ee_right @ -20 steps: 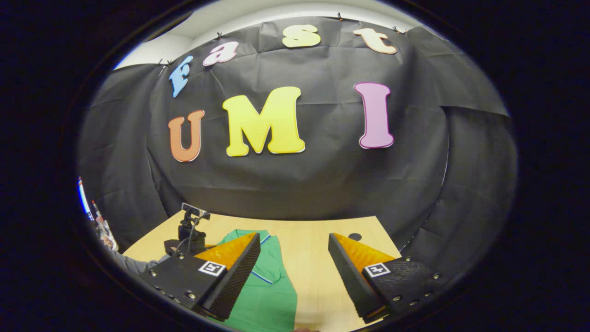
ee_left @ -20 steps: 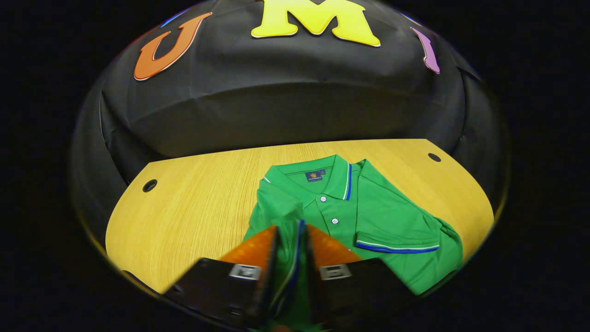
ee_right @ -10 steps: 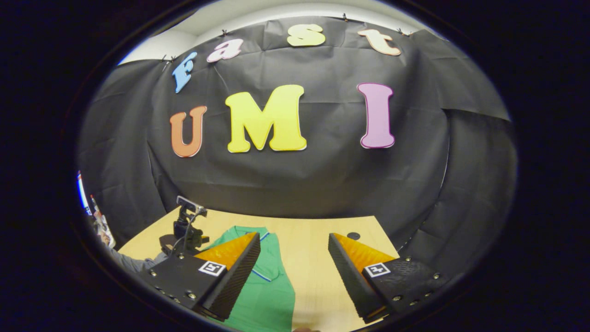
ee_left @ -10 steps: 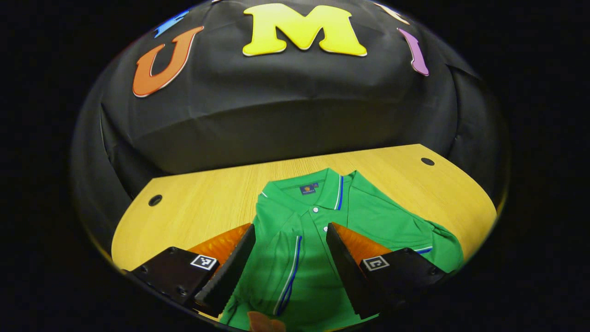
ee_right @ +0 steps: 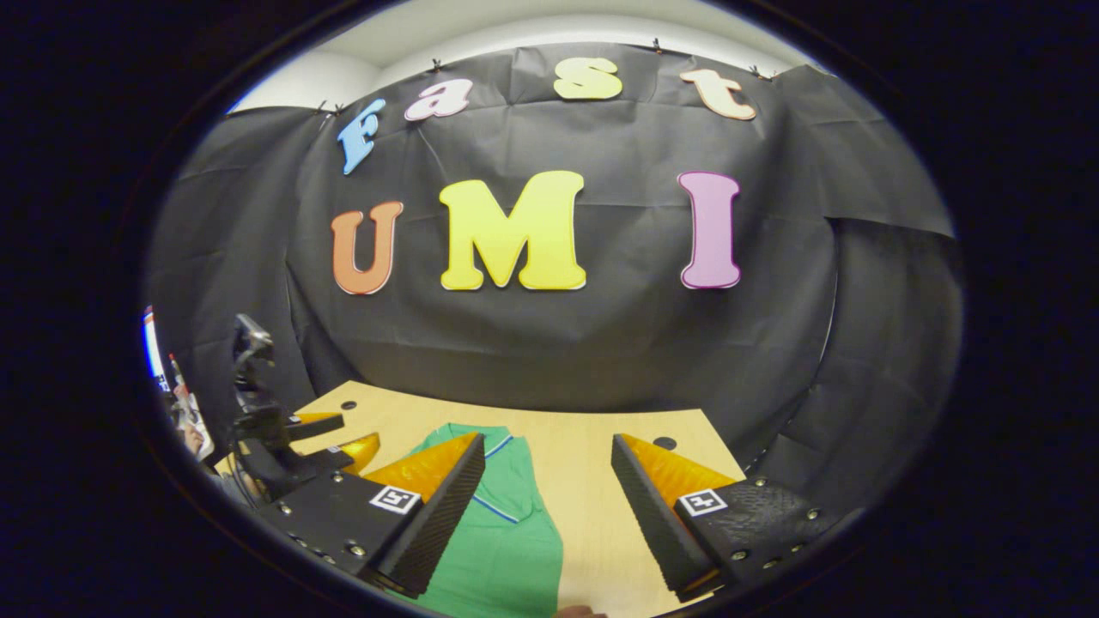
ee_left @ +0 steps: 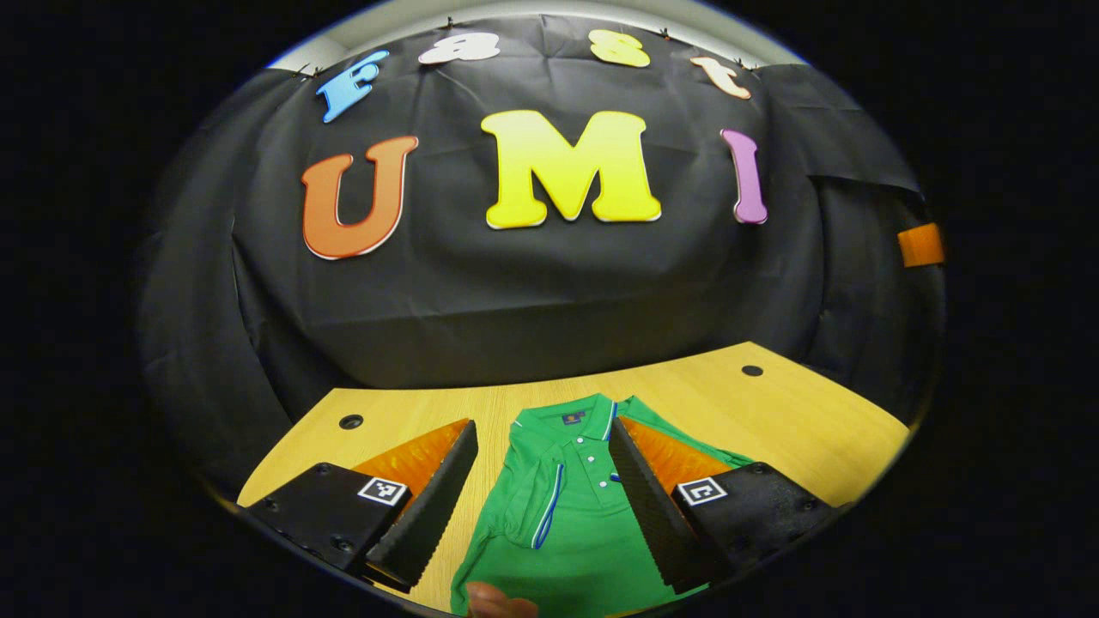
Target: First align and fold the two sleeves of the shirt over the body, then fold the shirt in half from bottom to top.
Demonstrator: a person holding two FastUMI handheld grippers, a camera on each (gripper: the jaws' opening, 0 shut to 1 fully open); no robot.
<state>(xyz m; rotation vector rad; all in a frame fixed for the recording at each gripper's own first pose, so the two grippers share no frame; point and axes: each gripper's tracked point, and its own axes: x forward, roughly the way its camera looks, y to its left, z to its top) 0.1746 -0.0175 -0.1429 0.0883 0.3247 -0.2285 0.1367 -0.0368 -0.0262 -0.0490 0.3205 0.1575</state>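
The shirt (ee_left: 575, 524) was bright green, and its collar (ee_left: 573, 421) and the folded sleeve cuff (ee_left: 546, 515) carried a thin white and blue stripe. Small white buttons (ee_left: 591, 464) ran down the placket, and a dark blue label (ee_left: 572, 418) sat inside the neck. The table (ee_left: 798, 425) was a light yellow wood with fine grain and small black holes (ee_left: 350, 421)

- A wooden table (ee_left: 798, 421) is seen under everything, with round holes (ee_left: 350, 421) set near its far corners.
- A black cloth wall (ee_right: 558, 343) is hung behind it (creased, clipped along its top edge).
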